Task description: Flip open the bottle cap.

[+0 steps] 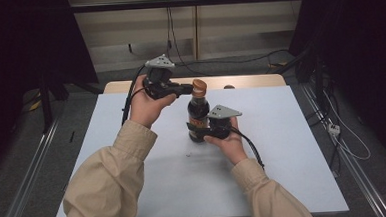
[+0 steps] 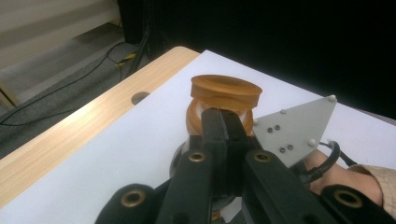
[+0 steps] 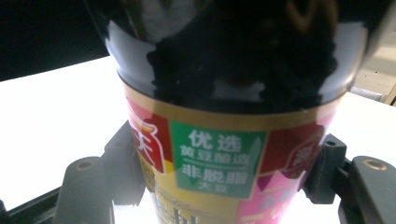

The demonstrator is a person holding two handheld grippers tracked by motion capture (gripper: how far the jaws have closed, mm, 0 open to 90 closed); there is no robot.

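A dark sauce bottle (image 1: 199, 113) with an orange-brown cap (image 1: 199, 87) stands upright near the middle of the white table top (image 1: 283, 144). My right gripper (image 1: 203, 134) is shut on the bottle's lower body. In the right gripper view, its jaws press both sides of the bottle's label (image 3: 217, 161). My left gripper (image 1: 189, 90) comes in from the left at cap height. In the left gripper view its jaws are pressed together, with the left gripper (image 2: 224, 115) touching the cap (image 2: 226, 91) just under the wide lid. Whether anything is pinched between them is hidden.
A wooden strip (image 1: 249, 79) with a round hole (image 2: 140, 97) runs along the table's far edge. Cables (image 1: 343, 140) lie on the floor to the right and behind. Metal rails (image 1: 24, 182) flank the table. A tiny speck (image 1: 188, 154) lies in front of the bottle.
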